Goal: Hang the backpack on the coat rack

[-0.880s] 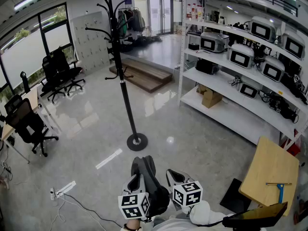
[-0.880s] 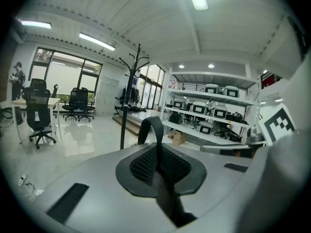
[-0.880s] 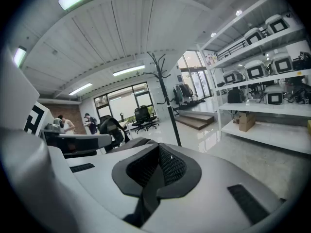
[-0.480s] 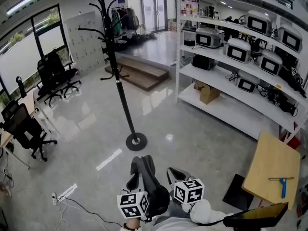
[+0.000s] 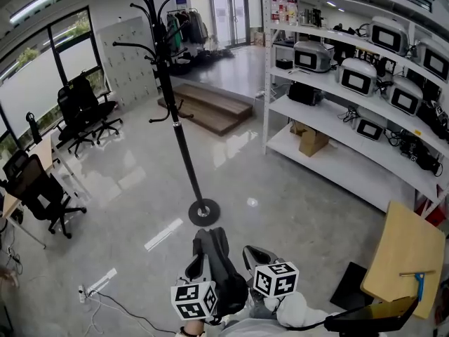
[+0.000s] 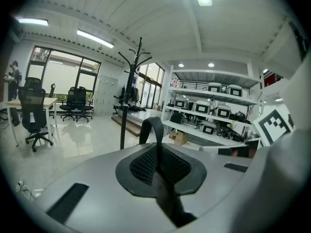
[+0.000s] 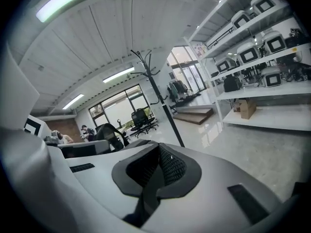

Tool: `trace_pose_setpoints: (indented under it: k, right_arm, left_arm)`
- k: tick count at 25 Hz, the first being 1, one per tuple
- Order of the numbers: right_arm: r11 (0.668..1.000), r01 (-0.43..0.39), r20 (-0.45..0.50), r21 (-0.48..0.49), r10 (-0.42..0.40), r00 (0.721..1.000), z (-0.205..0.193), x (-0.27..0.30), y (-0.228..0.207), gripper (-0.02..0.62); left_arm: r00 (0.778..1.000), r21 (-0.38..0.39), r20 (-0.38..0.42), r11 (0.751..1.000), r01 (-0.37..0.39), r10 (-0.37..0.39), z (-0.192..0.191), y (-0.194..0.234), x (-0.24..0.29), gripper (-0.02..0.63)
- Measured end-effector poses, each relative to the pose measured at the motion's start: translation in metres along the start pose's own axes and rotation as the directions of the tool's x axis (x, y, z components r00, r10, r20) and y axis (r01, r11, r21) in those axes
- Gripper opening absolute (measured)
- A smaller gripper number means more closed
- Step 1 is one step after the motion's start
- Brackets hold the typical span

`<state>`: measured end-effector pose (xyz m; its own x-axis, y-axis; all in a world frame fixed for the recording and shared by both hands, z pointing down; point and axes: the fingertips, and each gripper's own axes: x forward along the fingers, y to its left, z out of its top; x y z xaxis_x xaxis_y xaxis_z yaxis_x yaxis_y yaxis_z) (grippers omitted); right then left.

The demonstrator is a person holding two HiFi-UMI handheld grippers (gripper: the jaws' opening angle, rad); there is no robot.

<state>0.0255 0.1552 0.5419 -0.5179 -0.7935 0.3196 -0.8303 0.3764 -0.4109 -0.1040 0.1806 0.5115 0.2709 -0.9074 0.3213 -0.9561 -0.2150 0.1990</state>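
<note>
The black coat rack (image 5: 175,118) stands on the floor ahead, its round base (image 5: 204,212) just beyond my grippers and its hooks high at the top of the head view. A dark grey backpack (image 5: 217,269) hangs between the two grippers. My left gripper (image 5: 196,267) is on its left side and my right gripper (image 5: 256,257) on its right. In the left gripper view the left gripper (image 6: 160,168) is shut on a black strap (image 6: 151,130) that loops up ahead. In the right gripper view the right gripper (image 7: 154,173) is likewise shut on a strap. The rack (image 7: 160,101) shows ahead there too.
White shelving (image 5: 351,83) with appliances and a cardboard box runs along the right. A wooden table (image 5: 403,251) stands at the near right, with a black mat (image 5: 351,293) beside it. Office chairs (image 5: 42,188) are at the left, a power strip with cable (image 5: 91,285) lies on the floor, and a wooden platform (image 5: 210,107) is behind the rack.
The head view has shifted a little: the rack base sits slightly lower and the wooden table further right. Both grippers hold the backpack as before.
</note>
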Motion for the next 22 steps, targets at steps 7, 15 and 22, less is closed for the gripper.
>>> trace_pose_setpoints:
  k: [7,15,22]
  right_arm:
    - [0.999,-0.040,-0.020,-0.030,0.039,0.999,0.026,0.049,-0.013,0.012]
    - [0.996,-0.069,-0.031,-0.051,0.067,0.997,0.064,0.102,-0.033,0.012]
    - [0.995,-0.089,-0.046,-0.045,0.087,0.995,0.086,0.136,-0.055,0.013]
  left_arm:
    - [1.000,-0.018,0.004,1.000,-0.021,0.021,0.017,0.013,0.045,0.015]
    - [0.999,-0.027,-0.003,0.999,-0.038,0.038,0.039,0.021,0.098,0.015]
    - [0.998,-0.042,-0.010,0.998,-0.055,0.055,0.052,0.023,0.139,0.015]
